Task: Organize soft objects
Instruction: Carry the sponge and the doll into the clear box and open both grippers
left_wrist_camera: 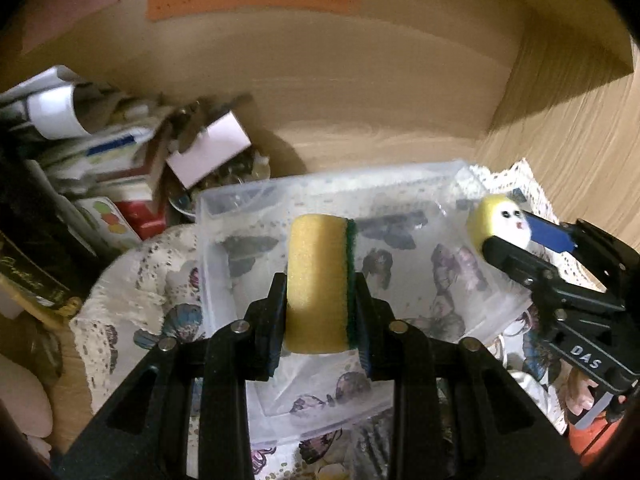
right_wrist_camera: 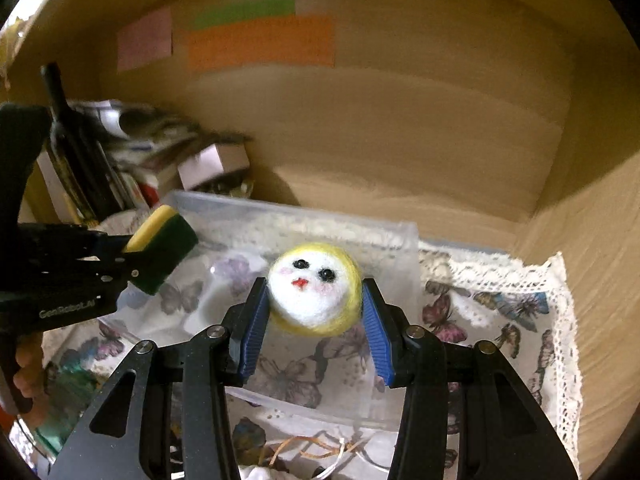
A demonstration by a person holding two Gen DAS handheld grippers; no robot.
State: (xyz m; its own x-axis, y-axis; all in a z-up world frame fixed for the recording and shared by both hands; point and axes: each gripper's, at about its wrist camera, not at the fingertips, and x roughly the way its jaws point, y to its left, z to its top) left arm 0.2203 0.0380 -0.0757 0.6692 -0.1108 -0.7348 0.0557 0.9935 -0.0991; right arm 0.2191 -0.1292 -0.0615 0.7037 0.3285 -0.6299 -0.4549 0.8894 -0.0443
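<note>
My left gripper is shut on a yellow sponge with a green scouring side, held upright above a clear plastic bin. From the right wrist view the same sponge hangs over the bin's left part. My right gripper is shut on a felt ball with a white face and yellow hair, above the clear bin. In the left wrist view that ball shows at the bin's right edge, pinched in the right gripper.
The bin sits on a butterfly-print cloth with a lace edge inside a wooden shelf. A cluttered pile of boxes and papers stands at the left. Orange, pink and green sticky notes are on the back wall. A hand shows at left.
</note>
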